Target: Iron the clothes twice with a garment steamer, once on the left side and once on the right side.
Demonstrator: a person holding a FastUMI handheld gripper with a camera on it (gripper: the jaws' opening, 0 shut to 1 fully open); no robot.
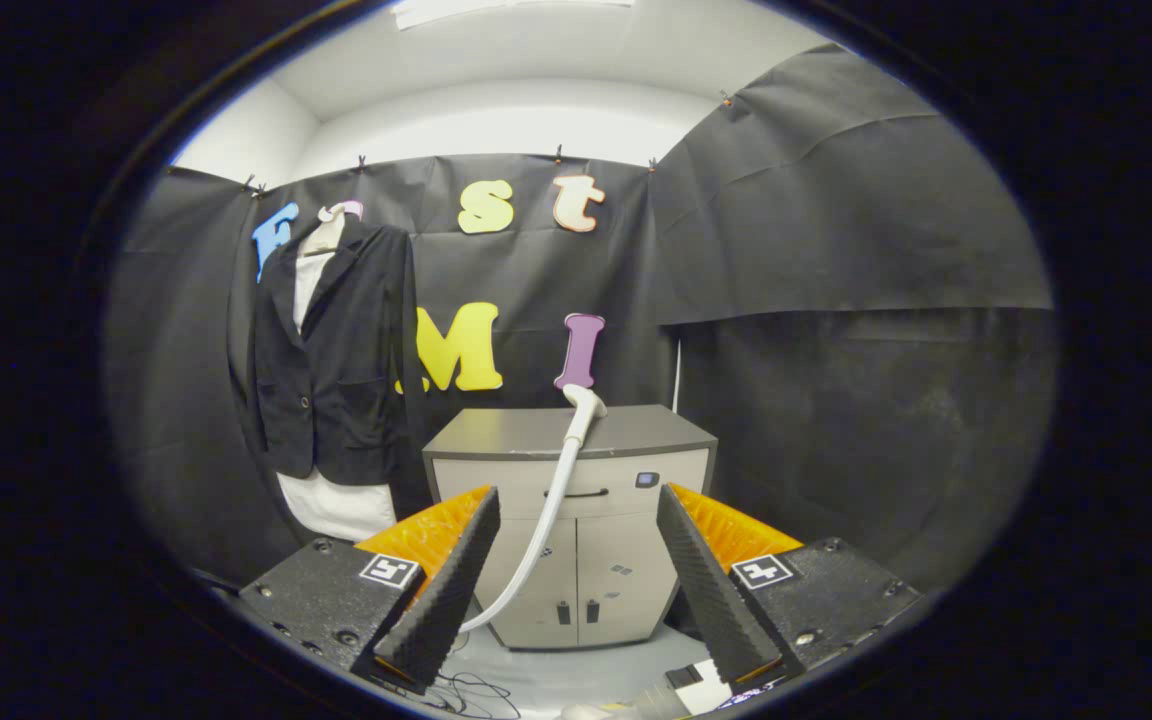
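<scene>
Tongs (576, 505) wide apart, holding nothing

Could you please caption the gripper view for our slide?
Open tongs face a grey cabinet bearing a white steamer head; a black blazer hangs beside it.

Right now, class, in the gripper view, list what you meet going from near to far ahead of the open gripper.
Gripper, open with nothing between its fingers → white steamer hose → grey cabinet with the steamer head on top → black jacket hanging at the booth wall.
</scene>
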